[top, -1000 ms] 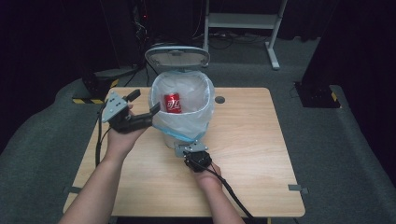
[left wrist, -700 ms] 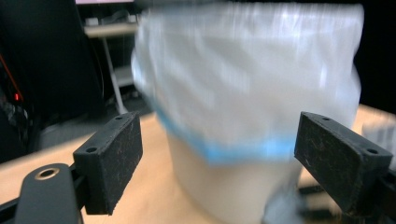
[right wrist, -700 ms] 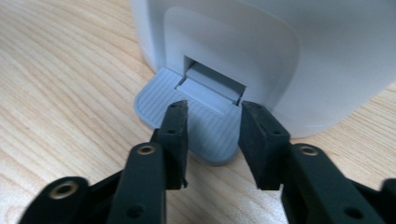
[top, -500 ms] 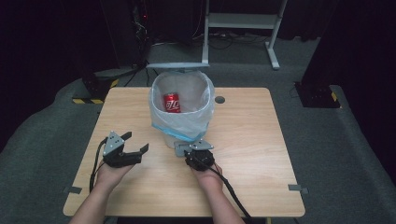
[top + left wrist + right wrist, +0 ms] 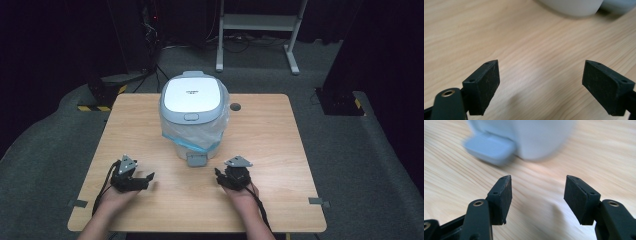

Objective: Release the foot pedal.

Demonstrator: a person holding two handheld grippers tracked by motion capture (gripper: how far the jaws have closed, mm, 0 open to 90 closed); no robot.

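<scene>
pedal bin [image 5: 192, 120] lid shut, lid print unreadable | left gripper [image 5: 142, 181] jaws wide apart, empty | right gripper [image 5: 220, 176] jaws just opening, empty

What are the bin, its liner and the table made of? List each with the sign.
Pedal bin: seemingly plastic, smooth and matte; moulded white lid, grey rim and a foot pedal.
Liner: thin plastic film, probably; translucent, wrinkled, with a blue edge hanging over the body.
Table: wood or wood-look laminate; pale straight grain with a soft sheen. Which of the two, the look leaves open.
</scene>
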